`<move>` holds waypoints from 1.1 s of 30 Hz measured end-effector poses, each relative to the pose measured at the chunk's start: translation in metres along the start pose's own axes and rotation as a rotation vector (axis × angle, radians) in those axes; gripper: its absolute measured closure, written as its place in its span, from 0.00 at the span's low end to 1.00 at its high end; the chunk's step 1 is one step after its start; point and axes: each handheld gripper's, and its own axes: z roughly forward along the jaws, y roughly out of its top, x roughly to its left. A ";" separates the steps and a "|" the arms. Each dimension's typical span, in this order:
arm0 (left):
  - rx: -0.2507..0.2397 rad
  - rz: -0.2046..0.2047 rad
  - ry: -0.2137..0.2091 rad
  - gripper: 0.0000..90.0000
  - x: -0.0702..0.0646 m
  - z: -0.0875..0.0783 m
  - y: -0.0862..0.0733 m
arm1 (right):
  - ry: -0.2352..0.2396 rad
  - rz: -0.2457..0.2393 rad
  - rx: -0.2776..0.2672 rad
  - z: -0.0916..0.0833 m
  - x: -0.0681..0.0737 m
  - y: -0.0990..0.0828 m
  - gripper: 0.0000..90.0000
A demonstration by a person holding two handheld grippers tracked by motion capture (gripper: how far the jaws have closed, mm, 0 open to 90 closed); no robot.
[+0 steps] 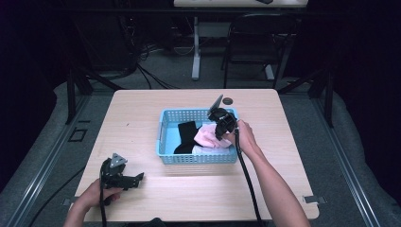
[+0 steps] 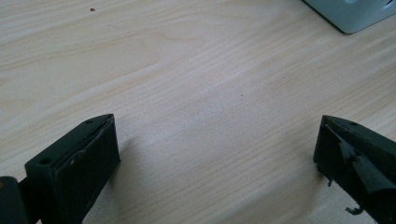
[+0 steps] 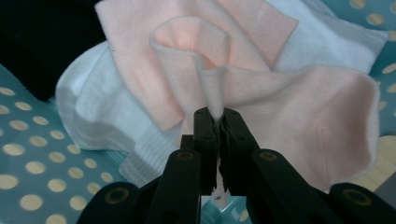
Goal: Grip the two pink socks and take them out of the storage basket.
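Near the centre of the high view, a light blue plastic basket [image 1: 165, 142] with latticed walls sits on the pale wood-grain counter [image 1: 142, 109]. Inside it lie a black sock [image 1: 185, 137], a white ribbed sock [image 3: 88, 116] and a soft pink sock [image 1: 205, 137]. The right claw [image 1: 221, 127] reaches into the basket from the right – in the right gripper view its jaws are pinched narrow on a bunched fold of the pink sock's fine knit [image 3: 261, 88], above the basket's dotted floor [image 3: 28, 158]. At the lower left of the high view the left claw [image 1: 135, 179] rests on the counter, well apart from the basket – its jaws stand wide over bare wood, holding nothing.
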 end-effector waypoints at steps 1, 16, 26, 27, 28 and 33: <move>0.000 0.000 0.000 0.00 0.000 0.000 0.000 | 0.007 0.007 -0.014 -0.002 0.000 -0.001 0.96; 0.000 0.000 0.000 0.00 0.000 0.000 0.000 | 0.070 0.031 -0.085 -0.040 -0.006 -0.004 0.96; 0.000 0.000 0.000 0.00 0.000 0.000 0.000 | 0.073 0.031 -0.111 -0.059 -0.006 -0.005 0.96; 0.000 0.001 0.000 0.00 0.000 0.000 0.000 | 0.073 0.031 -0.111 -0.059 -0.006 -0.005 0.96; 0.000 0.001 0.000 0.00 0.000 0.000 0.000 | 0.068 0.029 -0.108 -0.061 -0.007 -0.005 0.96; 0.000 0.001 0.000 0.00 0.000 0.000 0.000 | 0.067 0.028 -0.127 -0.074 -0.007 -0.007 0.96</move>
